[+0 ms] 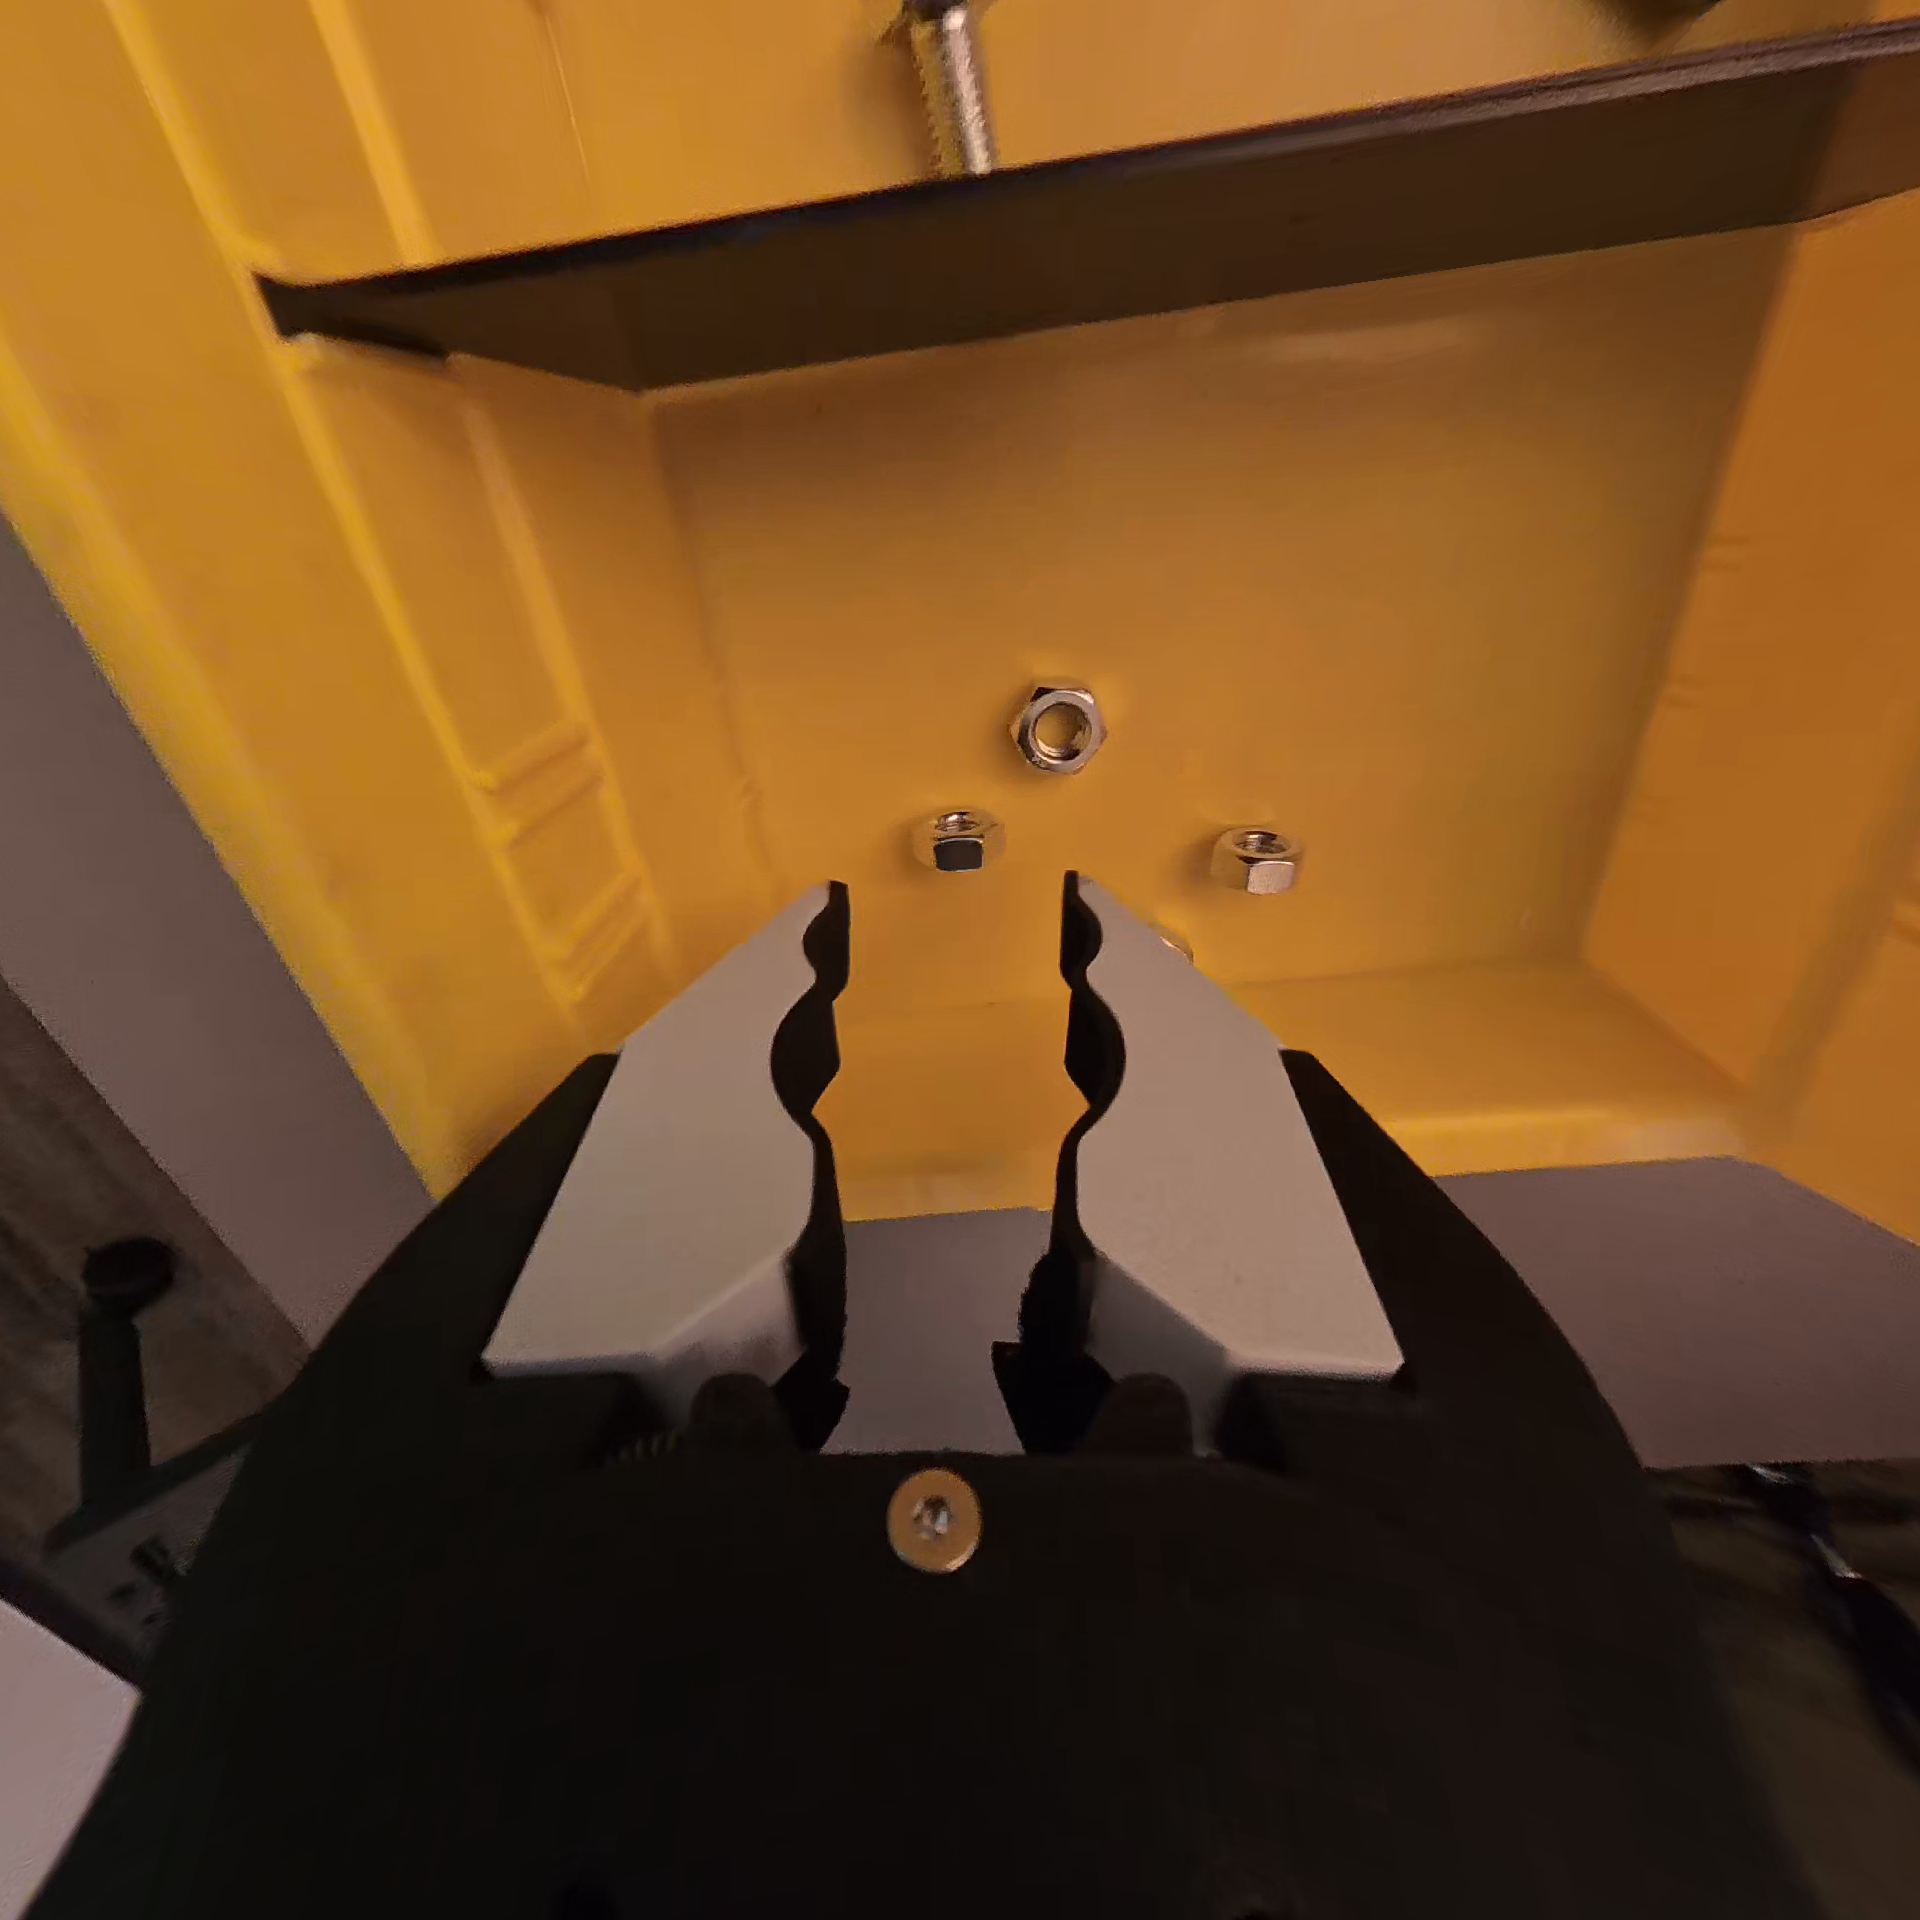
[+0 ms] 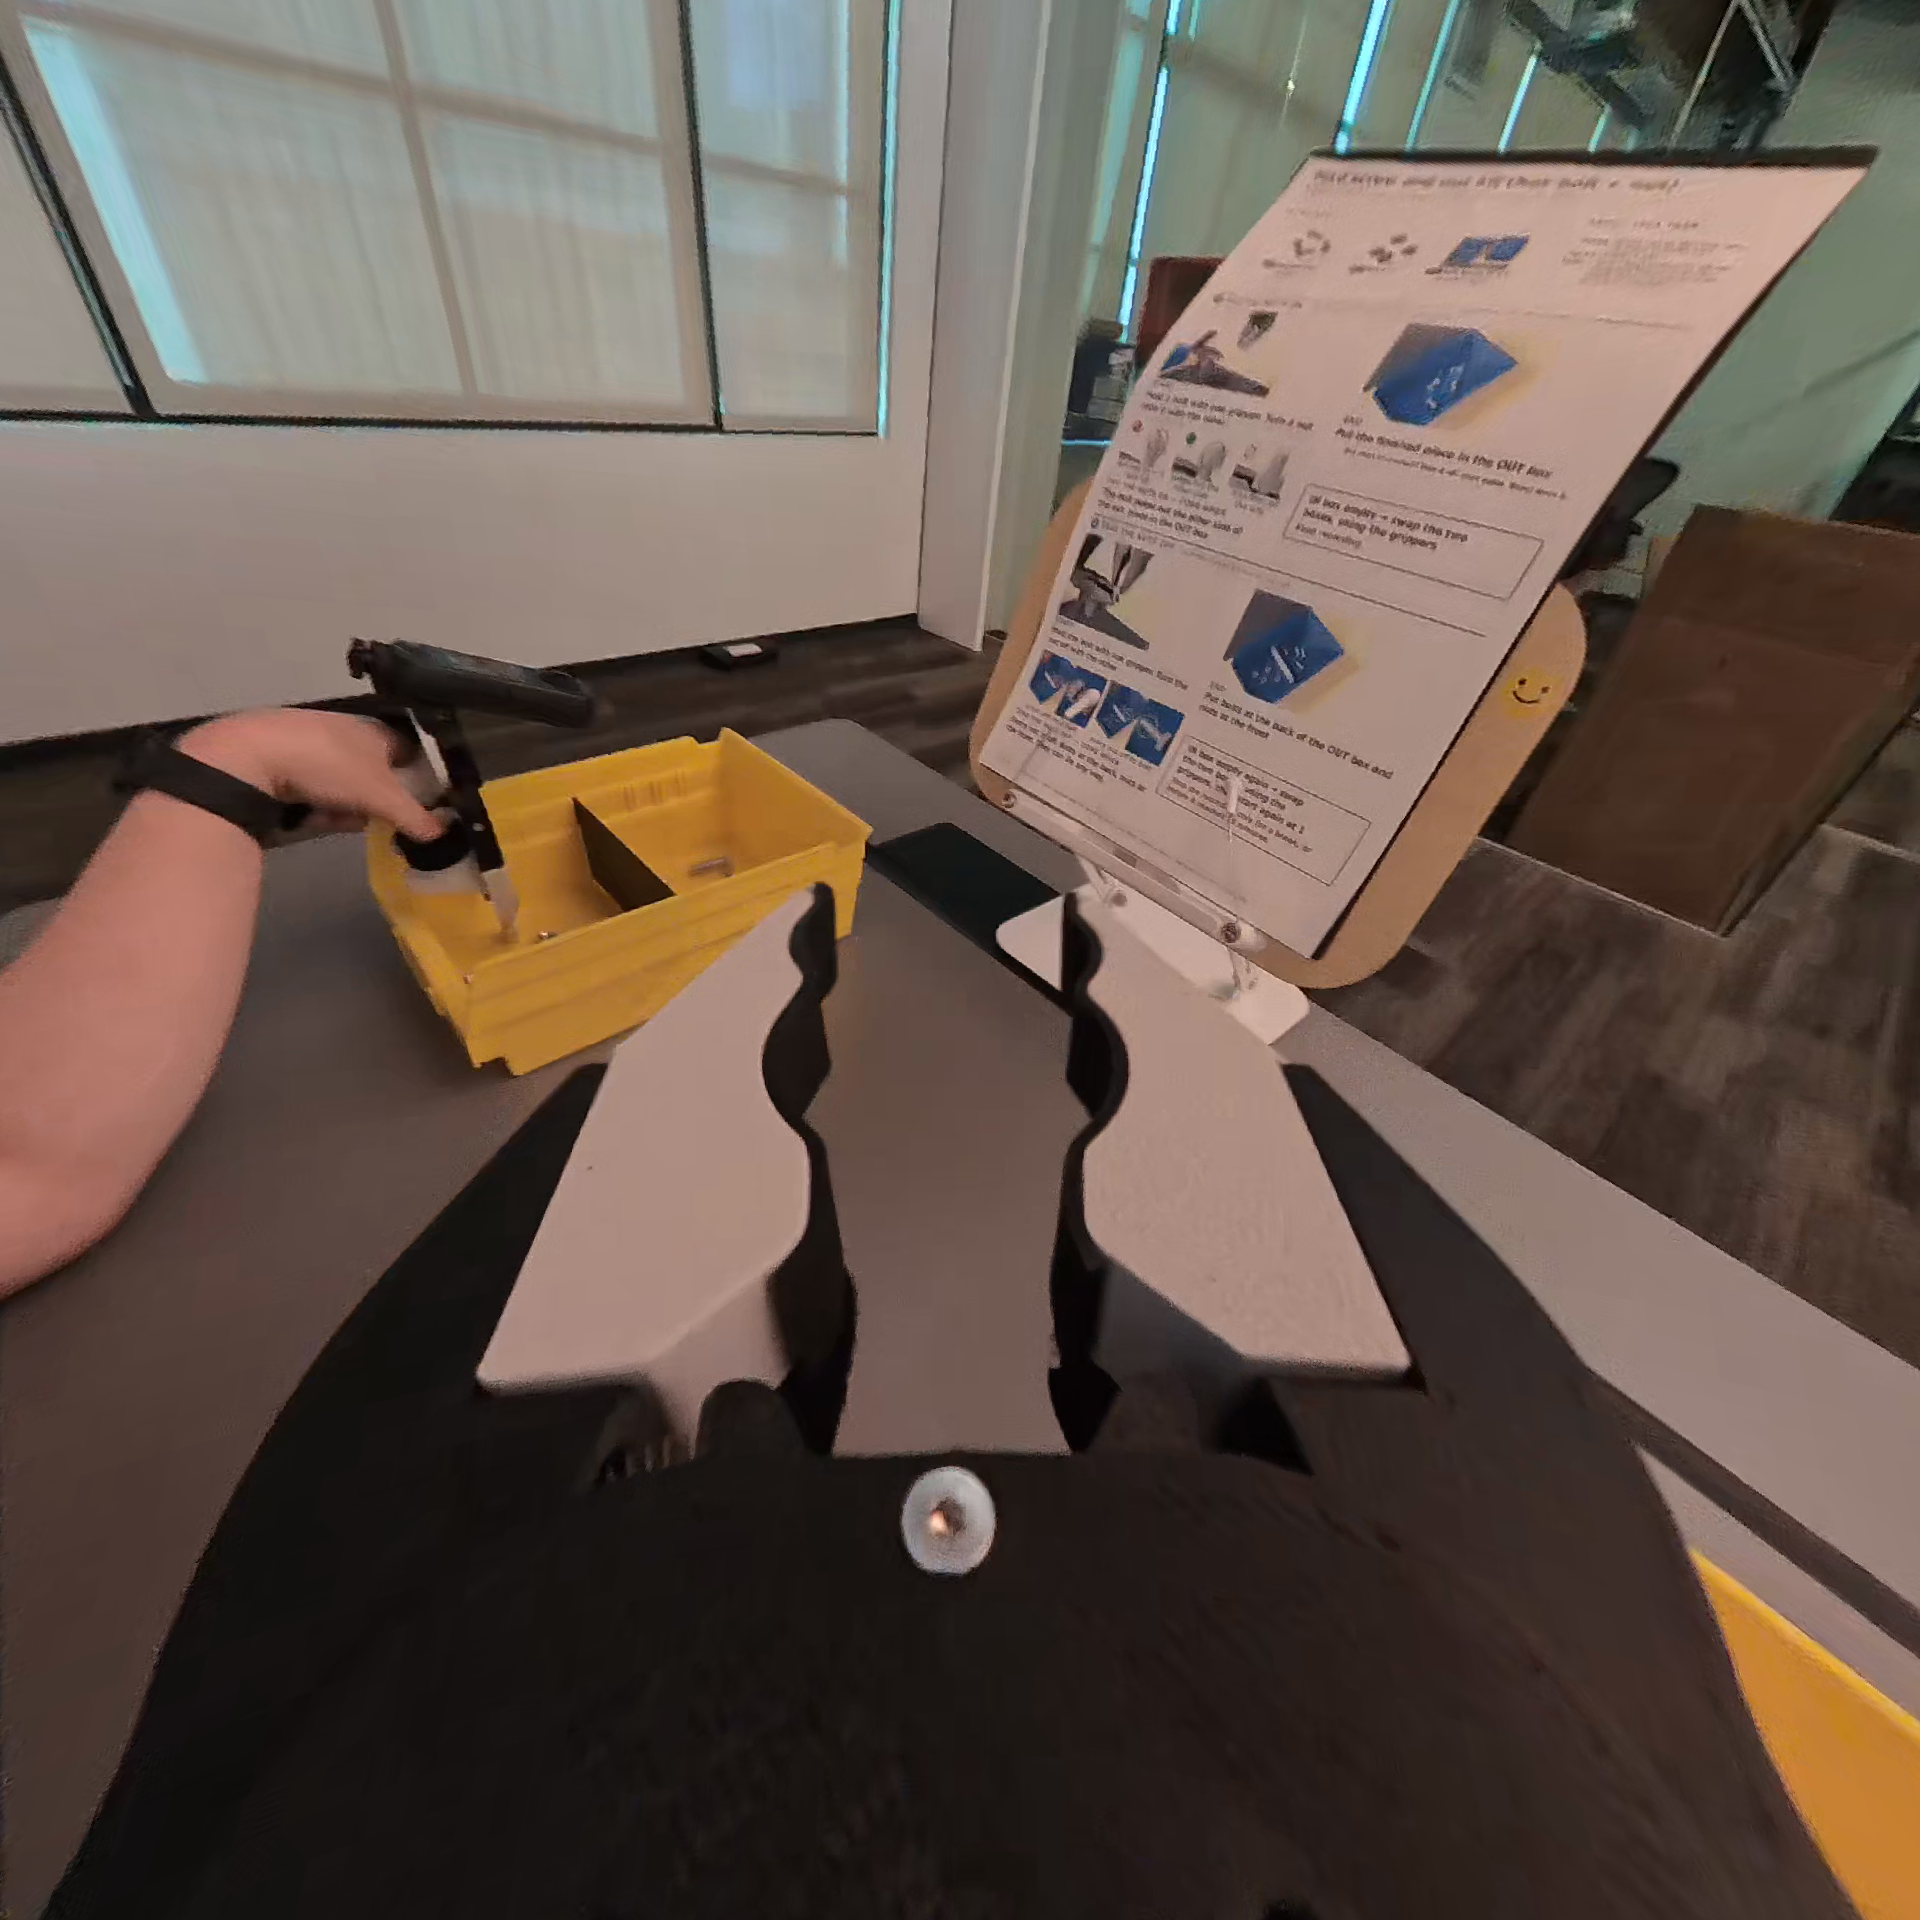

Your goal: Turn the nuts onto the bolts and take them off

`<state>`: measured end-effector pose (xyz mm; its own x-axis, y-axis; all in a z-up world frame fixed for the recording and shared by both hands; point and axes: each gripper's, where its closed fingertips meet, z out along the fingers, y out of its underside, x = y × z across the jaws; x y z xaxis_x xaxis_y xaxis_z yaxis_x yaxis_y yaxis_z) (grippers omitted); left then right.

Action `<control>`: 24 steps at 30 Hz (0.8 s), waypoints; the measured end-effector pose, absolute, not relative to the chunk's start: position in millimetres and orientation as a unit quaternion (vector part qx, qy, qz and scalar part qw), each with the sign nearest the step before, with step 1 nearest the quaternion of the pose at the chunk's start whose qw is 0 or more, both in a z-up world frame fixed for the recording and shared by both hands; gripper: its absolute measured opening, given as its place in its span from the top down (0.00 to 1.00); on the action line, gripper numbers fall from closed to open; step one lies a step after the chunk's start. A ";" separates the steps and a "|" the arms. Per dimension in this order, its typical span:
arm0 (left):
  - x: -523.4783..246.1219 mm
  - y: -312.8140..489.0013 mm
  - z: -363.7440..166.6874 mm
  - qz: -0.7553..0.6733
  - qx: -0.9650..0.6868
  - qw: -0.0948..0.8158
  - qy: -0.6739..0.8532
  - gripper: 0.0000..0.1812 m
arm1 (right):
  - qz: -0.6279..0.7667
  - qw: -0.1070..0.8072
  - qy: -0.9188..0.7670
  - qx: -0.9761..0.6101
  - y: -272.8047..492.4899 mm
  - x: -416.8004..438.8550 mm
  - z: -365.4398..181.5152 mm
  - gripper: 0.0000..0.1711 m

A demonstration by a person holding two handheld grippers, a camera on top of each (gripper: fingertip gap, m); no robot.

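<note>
My left claw (image 1: 956,883) gapes empty over the yellow bin (image 1: 1351,582); three nuts (image 1: 1062,724) lie loose at twelve o'clock; past the black divider (image 1: 935,301) a bolt (image 1: 951,88) lies; my right claw (image 2: 945,914) gapes empty above the table (image 2: 312,1195).

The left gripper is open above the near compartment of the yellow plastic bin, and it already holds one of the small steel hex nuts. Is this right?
Not quite. The left gripper is open above the yellow plastic bin, but holds nothing: the left wrist view shows three small steel hex nuts lying loose on the bin floor.
</note>
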<state>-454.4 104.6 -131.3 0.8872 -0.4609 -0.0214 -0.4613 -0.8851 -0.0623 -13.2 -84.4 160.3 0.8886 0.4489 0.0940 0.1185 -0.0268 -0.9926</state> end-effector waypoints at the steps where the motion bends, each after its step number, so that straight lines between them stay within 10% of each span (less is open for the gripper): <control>1: -455.0 103.9 -133.9 0.003 -0.972 0.025 0.234 0.80 | 0.110 0.661 -0.203 -0.714 -78.8 -14.6 155.6 0.77; 24: -451.3 102.6 -153.2 -0.032 -0.976 -0.014 0.213 0.91 | 0.011 0.592 -0.220 -0.776 -64.7 -13.9 127.1 0.84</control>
